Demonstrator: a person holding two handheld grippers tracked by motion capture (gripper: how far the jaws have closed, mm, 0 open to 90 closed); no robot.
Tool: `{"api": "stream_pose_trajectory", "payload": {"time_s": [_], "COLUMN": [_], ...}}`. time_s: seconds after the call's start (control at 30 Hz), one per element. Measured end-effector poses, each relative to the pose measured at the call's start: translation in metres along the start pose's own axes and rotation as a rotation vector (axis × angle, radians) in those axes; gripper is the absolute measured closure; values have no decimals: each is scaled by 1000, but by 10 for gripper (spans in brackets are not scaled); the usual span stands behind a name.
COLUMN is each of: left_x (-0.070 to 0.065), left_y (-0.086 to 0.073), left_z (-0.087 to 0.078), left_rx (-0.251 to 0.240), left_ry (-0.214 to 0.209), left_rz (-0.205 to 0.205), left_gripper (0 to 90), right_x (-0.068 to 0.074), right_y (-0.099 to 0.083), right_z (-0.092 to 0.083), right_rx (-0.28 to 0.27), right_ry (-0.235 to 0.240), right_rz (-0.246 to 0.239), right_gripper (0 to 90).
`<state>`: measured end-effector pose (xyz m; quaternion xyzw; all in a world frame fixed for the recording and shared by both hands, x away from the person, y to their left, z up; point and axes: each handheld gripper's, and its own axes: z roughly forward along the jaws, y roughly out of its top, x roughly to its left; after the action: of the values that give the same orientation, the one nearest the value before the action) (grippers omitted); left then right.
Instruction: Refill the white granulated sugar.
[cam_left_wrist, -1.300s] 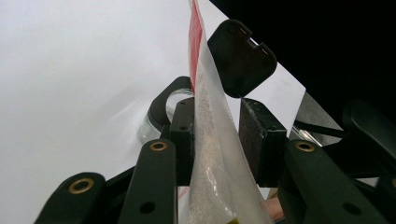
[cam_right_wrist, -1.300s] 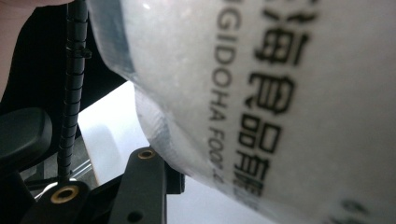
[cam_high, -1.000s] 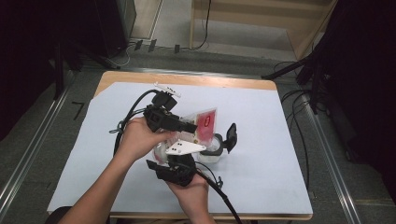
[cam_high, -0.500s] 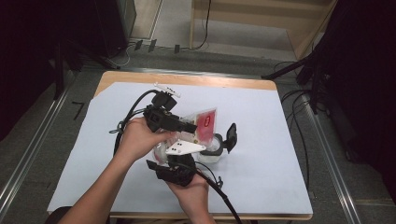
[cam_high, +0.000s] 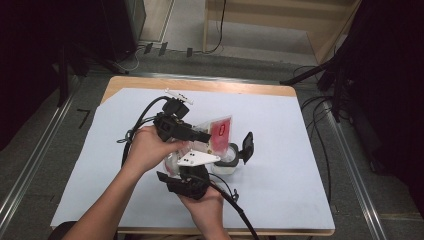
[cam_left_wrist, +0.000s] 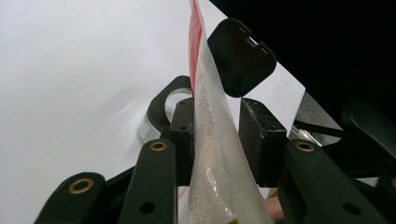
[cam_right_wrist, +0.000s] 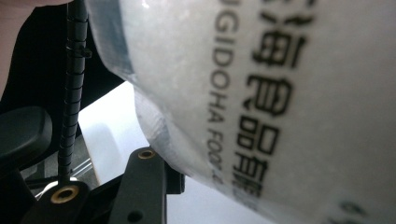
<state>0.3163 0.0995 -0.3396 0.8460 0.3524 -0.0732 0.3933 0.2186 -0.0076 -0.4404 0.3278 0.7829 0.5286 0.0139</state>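
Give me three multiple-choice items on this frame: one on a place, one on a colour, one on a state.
1. Where is the clear jar?
A. on the floor
B. on the white sheet, below the bag
C. on a shelf

2. What colour is the label at the top of the bag?
A. red
B. green
C. blue

3. How is the jar's black lid?
A. screwed shut
C. lying far off at the table edge
B. flipped open, standing beside the mouth

Answers: 1 B, the high view shows the jar on the sheet under the bag. 2 A, a red panel shows on the bag's upper part. 3 B, the lid stands up at the jar's right, and the left gripper view shows it raised beyond the bag between the left gripper jaws.
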Motion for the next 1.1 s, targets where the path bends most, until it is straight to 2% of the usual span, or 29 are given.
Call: {"api": "stream_pose_trajectory", "payload": {"time_s": [1.1], "left_x": [1], "left_y": [0], "left_z": [0], "left_rx": [-14], "left_ry": [-6], "left_rz": [-5], "left_gripper": [676], "right_x": [0], "right_y": [1], "right_z": [1], "right_rx": [-2], "right_ry": [0], "right_rz": [5], "right_gripper": [632]}}
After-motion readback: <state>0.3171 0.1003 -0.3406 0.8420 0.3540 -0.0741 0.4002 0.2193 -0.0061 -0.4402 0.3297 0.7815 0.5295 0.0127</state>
